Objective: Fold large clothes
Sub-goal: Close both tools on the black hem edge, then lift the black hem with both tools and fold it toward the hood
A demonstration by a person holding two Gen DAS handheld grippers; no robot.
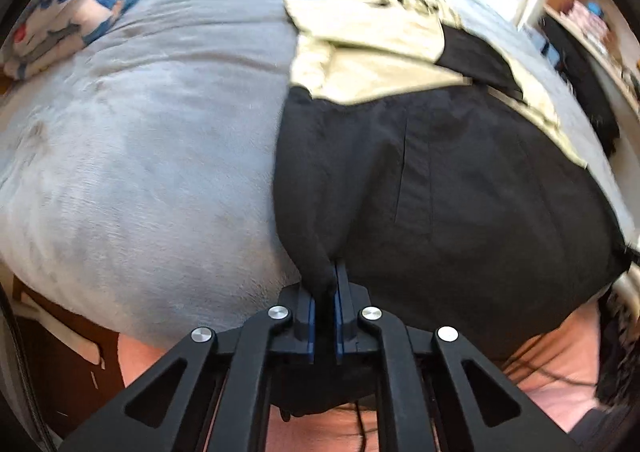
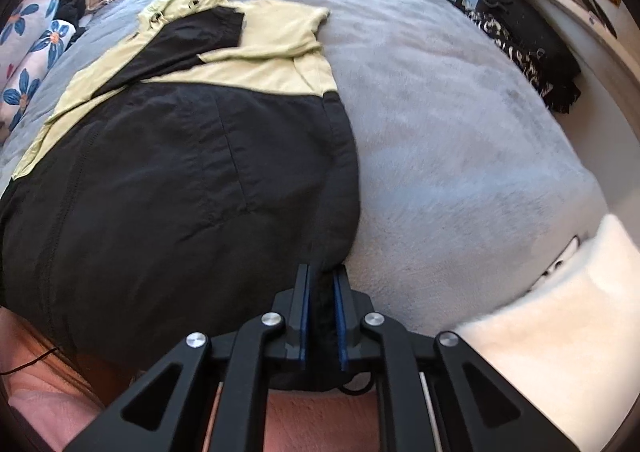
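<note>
Black-and-yellow jacket (image 1: 440,180) spread flat on the bed (image 1: 140,156), hem toward me, hood end far away near the window; sleeves already lie folded across the yellow chest panel. My left hand-held gripper (image 1: 326,284) is closed down to a narrow gap with a bunch of black hem fabric pinched between its blue pads at the jacket's left near corner. My right hand-held gripper (image 2: 323,284) is likewise narrow, clamped on the right near corner of the hem, just at the edge where black cloth meets the grey blanket.

Hazards, as I judge them from here:

(a) Shallow bite. Each pinch takes only a small tuft of slippery shell fabric; if I lift fast, one corner may slide out and the hem will drop crooked.

(b) Uneven lift. With one corner raised higher or carried further than the other, the fold line would run askew across the body and the hem would miss the shoulders.

(c) Disturbed sleeves. The folded sleeves lie loose on the chest; dragging the body along the plush blanket instead of lifting it could pull them open.

(d) Layer separation. I cannot tell whether both front and back layers sit in each grip; if only the top one does, the jacket will open rather than fold.

(e) The floral pillows (image 1: 84,8) lie well apart from the jacket and pose little risk.
</note>
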